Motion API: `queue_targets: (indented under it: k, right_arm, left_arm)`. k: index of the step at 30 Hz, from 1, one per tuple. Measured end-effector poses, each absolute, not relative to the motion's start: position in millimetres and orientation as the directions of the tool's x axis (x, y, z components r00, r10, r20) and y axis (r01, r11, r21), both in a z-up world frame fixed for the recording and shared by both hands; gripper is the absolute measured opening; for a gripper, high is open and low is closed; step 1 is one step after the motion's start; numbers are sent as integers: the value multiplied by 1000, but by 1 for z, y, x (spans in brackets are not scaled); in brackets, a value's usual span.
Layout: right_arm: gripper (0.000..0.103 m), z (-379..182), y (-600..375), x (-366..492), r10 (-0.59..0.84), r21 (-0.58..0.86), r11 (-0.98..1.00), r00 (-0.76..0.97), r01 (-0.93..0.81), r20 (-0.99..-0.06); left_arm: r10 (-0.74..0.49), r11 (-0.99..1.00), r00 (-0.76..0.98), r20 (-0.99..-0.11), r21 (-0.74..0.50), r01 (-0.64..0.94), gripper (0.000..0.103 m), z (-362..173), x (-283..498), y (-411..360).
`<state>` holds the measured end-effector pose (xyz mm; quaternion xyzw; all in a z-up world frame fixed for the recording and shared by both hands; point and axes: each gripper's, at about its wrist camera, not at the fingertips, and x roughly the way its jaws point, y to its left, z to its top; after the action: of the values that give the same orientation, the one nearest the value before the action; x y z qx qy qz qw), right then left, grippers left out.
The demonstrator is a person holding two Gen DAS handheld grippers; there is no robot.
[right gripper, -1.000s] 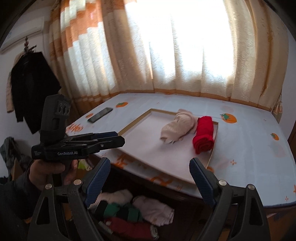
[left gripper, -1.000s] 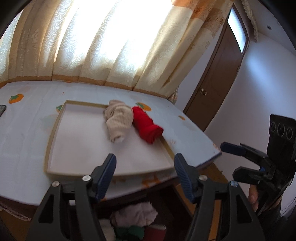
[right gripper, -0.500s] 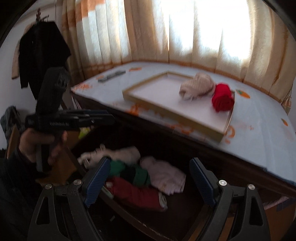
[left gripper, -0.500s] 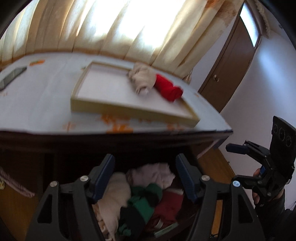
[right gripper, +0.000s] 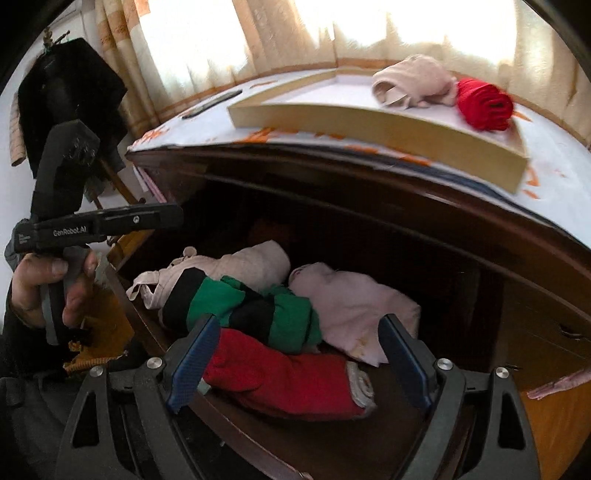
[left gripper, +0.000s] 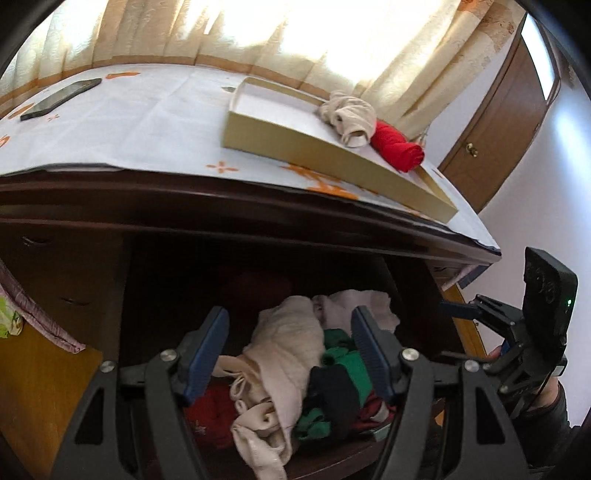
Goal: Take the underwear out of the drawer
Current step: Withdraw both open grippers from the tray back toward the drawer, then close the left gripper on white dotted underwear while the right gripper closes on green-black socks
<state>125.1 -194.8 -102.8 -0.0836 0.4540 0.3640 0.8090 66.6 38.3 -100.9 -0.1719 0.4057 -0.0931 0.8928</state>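
Down below the tabletop, the drawer [right gripper: 229, 439] stands pulled out, and both grippers hang over the heap of rolled underwear inside it. From the left wrist view, the left gripper [left gripper: 290, 349] has its blue-padded fingers spread wide with nothing between them but air, poised above a beige piece [left gripper: 284, 354] that lies beside a green-and-black roll [left gripper: 341, 373]. From the right wrist view, the right gripper [right gripper: 295, 354] is likewise spread wide and empty, hovering over a red roll [right gripper: 284, 380] at the drawer's front; the green-and-black roll [right gripper: 251, 310] lies just behind it, touching it, with a pale pink piece [right gripper: 354, 306] to its right and the beige piece [right gripper: 236, 266] farther back.

Up on the table [left gripper: 147, 122], covered in a white cloth with orange prints, sits a shallow cardboard tray [left gripper: 332, 155]. A beige bundle [left gripper: 349, 118] and a red bundle [left gripper: 397, 151] rest touching each other at its far end. A dark phone [left gripper: 61, 98] lies well apart from the tray near the curtains [left gripper: 184, 33]. A brown door [left gripper: 495, 122] stands to the right, and a black coat [right gripper: 70, 99] hangs at the left wall.
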Motion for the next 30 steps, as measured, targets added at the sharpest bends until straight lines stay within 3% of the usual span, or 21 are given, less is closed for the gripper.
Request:
queue_targets:
  k: [18, 30]
  right_arm:
    - [89, -139, -108, 126, 434, 121, 531, 147, -838, -889]
    - [89, -163, -79, 137, 378, 166, 418, 5, -893, -926]
  left_arm:
    - [-281, 926, 662, -695, -378, -4, 69, -100, 67, 53]
    - [-279, 923, 658, -699, -384, -16, 72, -101, 68, 58]
